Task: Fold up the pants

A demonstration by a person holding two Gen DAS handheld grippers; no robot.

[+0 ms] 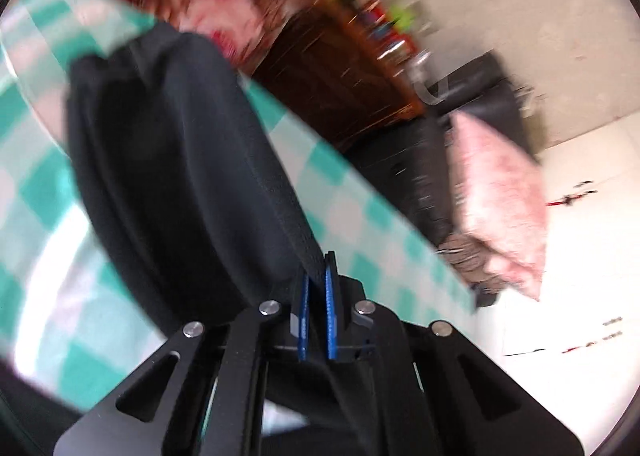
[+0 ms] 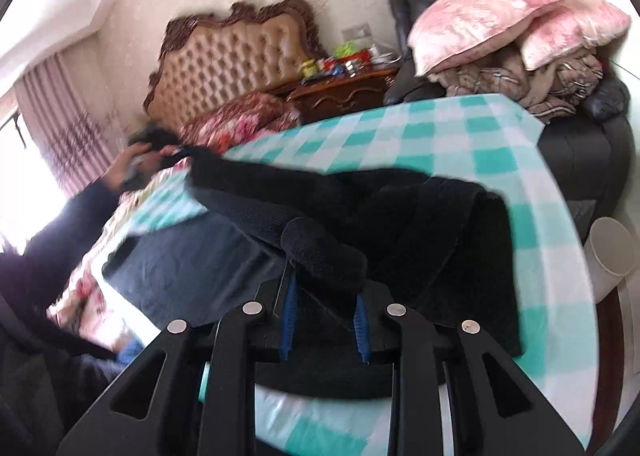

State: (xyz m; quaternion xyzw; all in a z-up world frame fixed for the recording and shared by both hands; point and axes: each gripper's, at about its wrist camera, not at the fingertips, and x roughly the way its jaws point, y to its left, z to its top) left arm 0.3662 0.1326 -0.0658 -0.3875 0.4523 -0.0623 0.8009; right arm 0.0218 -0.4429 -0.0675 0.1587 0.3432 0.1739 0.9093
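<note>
Black pants (image 1: 160, 160) lie on a teal-and-white checked table (image 1: 360, 208). In the left wrist view my left gripper (image 1: 318, 276) is shut on a taut edge of the pants, lifted off the cloth. In the right wrist view my right gripper (image 2: 324, 280) holds a thick bunched fold of the pants (image 2: 320, 252) between its blue pads (image 2: 289, 302). The rest of the pants (image 2: 440, 224) drapes over the checked table (image 2: 460, 136). My left hand and its gripper show at far left (image 2: 136, 166), pulling the fabric up.
A dark wooden nightstand (image 2: 340, 90) with small items, a tufted headboard (image 2: 232, 56), a floral bedspread (image 2: 240, 120) and a black armchair (image 2: 580, 144) piled with pink pillows (image 2: 500, 12) stand behind the table. A white cup (image 2: 608, 252) sits at the right edge.
</note>
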